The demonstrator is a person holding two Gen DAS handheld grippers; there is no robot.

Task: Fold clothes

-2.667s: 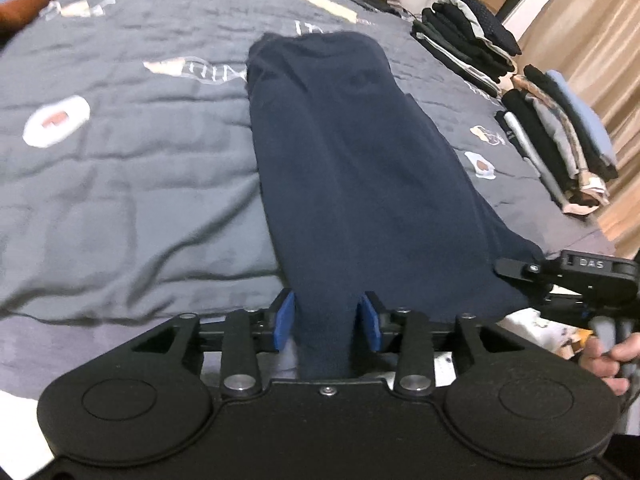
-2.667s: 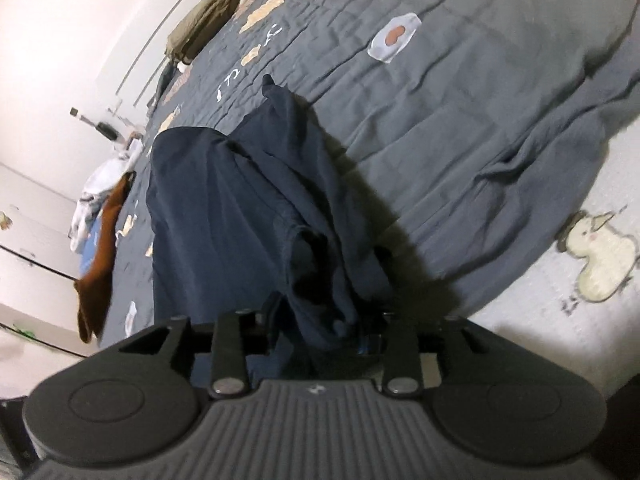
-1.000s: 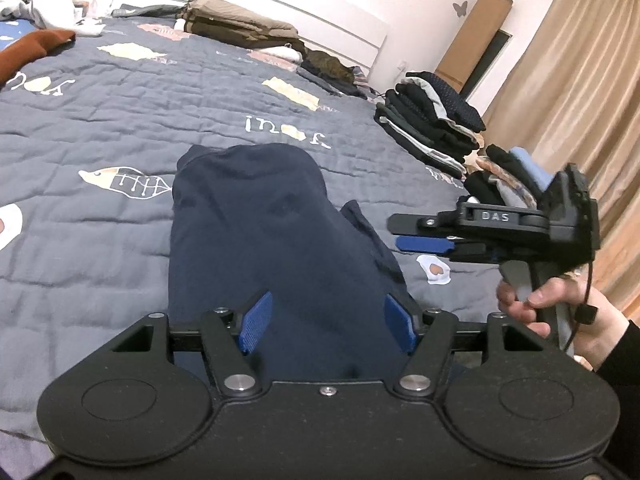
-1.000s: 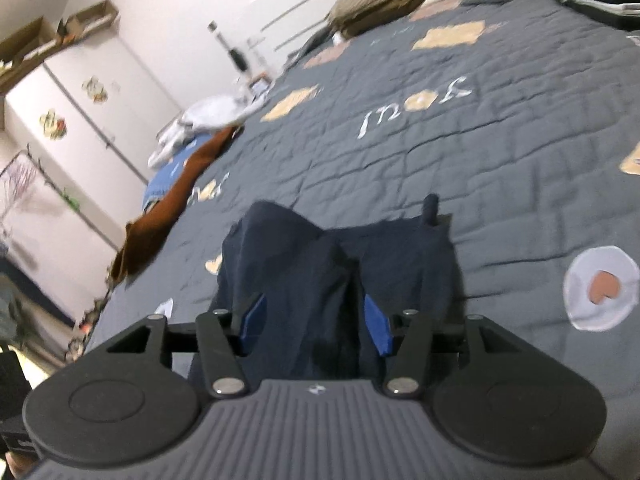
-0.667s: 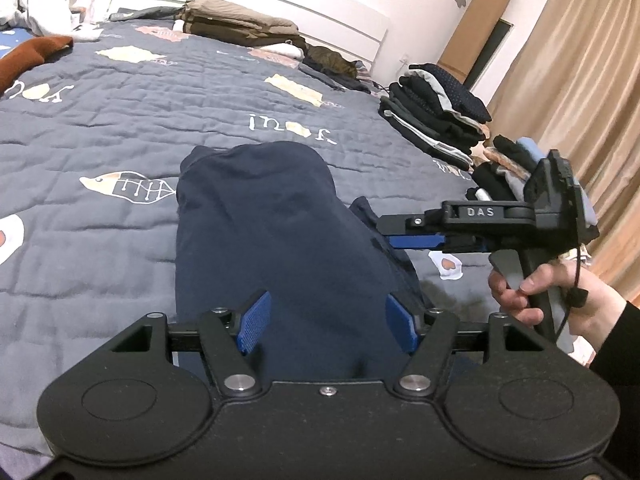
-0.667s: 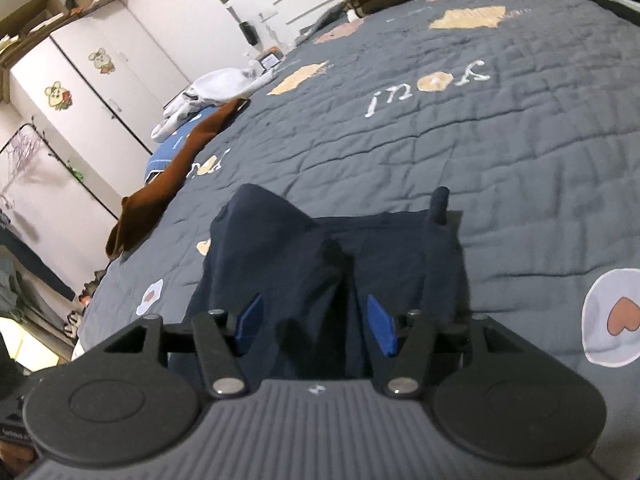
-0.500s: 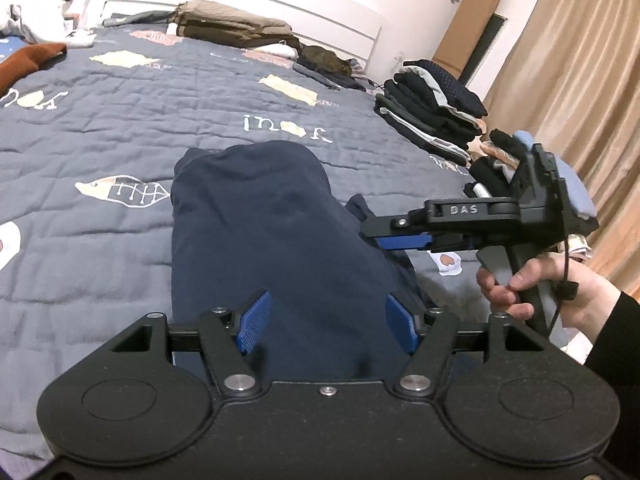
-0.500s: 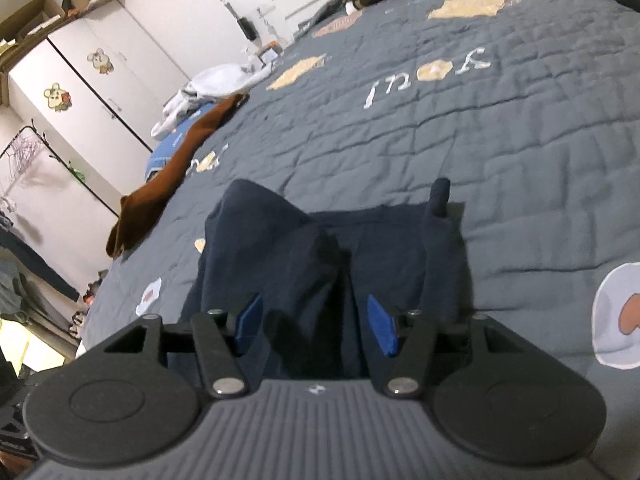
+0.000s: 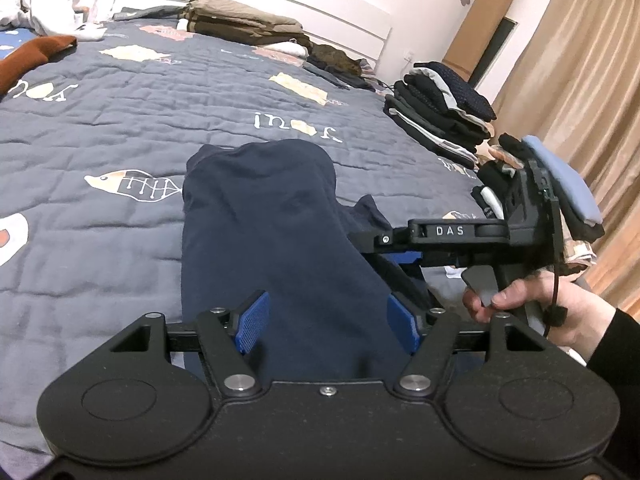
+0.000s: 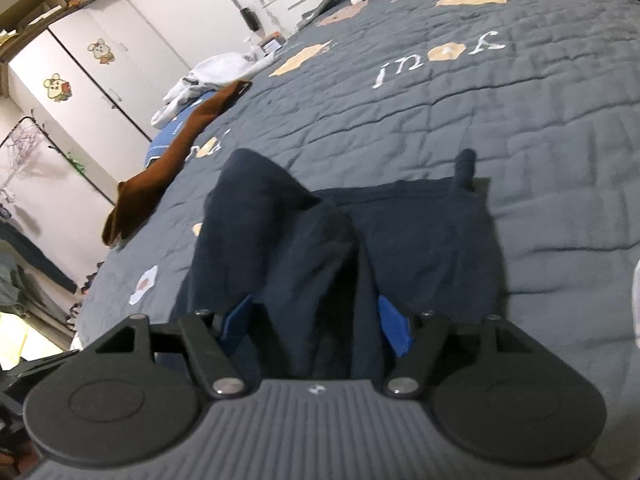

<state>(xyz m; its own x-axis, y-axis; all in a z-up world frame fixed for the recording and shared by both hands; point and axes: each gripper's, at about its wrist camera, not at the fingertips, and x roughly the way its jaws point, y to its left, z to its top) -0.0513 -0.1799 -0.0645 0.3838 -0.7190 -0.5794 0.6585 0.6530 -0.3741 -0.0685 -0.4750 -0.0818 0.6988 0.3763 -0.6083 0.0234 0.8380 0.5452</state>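
Note:
A navy garment lies folded short on the grey quilt; its doubled near end runs under both grippers. My left gripper stands open over that end, its blue pads spread to either side of the cloth and not pressing it. My right gripper, held in a person's hand, reaches in from the right at the garment's right edge. In the right wrist view the right gripper has its jaws opening, with a raised fold of the garment between the pads, untouched.
Two stacks of folded dark clothes line the bed's right edge by a curtain. A brown garment and white laundry lie at the far left. Khaki folded clothes sit by the headboard.
Earlier both grippers were shut on the long, stretched garment; now it lies folded short and both are open. In the last second the right gripper slid left and lower and widened.

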